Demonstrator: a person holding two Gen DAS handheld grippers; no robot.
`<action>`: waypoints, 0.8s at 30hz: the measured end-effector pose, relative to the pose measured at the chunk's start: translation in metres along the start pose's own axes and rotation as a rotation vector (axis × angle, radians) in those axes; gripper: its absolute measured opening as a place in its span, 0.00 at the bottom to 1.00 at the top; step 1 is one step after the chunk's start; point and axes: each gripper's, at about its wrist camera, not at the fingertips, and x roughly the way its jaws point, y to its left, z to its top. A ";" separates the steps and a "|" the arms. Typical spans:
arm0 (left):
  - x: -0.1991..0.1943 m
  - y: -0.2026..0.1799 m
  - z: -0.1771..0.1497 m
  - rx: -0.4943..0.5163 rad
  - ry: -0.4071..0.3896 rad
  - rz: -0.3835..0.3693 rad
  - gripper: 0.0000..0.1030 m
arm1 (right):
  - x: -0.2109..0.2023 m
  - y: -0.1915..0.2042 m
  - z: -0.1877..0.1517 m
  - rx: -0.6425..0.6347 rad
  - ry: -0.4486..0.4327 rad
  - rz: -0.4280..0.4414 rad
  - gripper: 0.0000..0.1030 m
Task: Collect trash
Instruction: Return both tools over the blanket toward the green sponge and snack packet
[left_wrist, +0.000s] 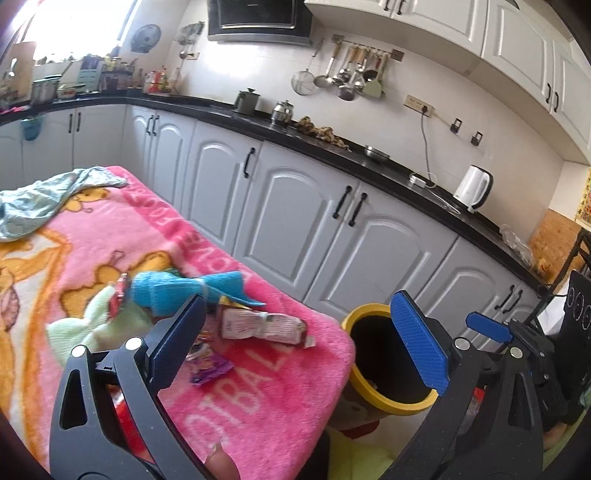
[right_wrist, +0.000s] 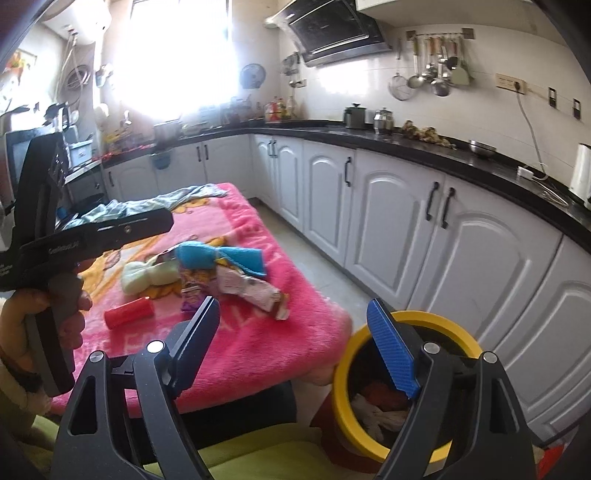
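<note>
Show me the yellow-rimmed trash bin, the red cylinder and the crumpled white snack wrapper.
yellow-rimmed trash bin (right_wrist: 341, 384), right wrist view, left rim.
red cylinder (right_wrist: 128, 312), right wrist view, its side.
crumpled white snack wrapper (left_wrist: 258, 325), left wrist view, its middle.

The pink blanket shows partial white lettering, "OTBAL", just ahead of the left jaws. Further letters along its far border are illegible. Small white print on the black tool body is unreadable.

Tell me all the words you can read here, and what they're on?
"OTBA L", only part of a word: white letters on the pink blanket, near its front edge.
More pink letters run along the blanket's far border, too warped to read.
White print on the side of the left claw's handle: too small and blurred.
Print on the crumpled wrapper: too small.
Range hood: logo unreadable.
</note>
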 end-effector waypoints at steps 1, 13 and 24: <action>-0.002 0.004 0.000 -0.004 -0.003 0.007 0.89 | 0.002 0.004 0.000 -0.003 0.002 0.006 0.80; -0.025 0.052 -0.001 -0.055 -0.036 0.098 0.89 | 0.037 0.056 0.011 -0.067 0.034 0.107 0.81; -0.038 0.118 -0.008 -0.143 -0.031 0.221 0.89 | 0.080 0.102 0.018 -0.128 0.076 0.171 0.82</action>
